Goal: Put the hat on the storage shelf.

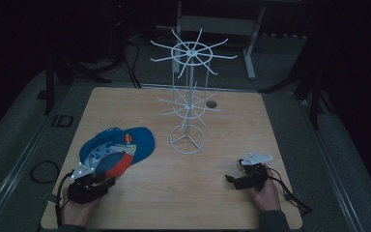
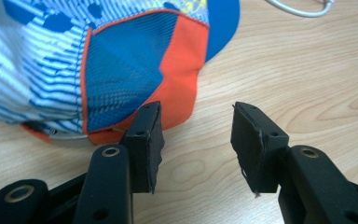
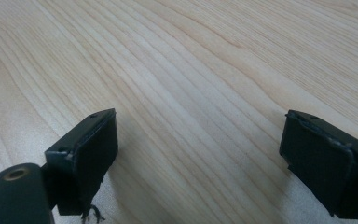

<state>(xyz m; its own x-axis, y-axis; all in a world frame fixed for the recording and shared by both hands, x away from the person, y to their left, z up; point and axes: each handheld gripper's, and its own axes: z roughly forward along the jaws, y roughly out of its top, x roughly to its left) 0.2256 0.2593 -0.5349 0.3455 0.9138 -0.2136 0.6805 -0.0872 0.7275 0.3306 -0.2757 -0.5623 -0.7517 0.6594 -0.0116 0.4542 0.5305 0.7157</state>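
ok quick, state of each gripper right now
left gripper: open, holding nothing, one jaw at the cap's edge
right gripper: open, over bare table

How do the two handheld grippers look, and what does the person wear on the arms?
Both grippers are black. The left gripper has two jaws with brass-coloured rivets and square black foam pads, frayed at the edges. The right gripper has the same worn pads, and in the high view it carries a pale grey three-cornered plate and trails a black cable. The sleeves look dark.
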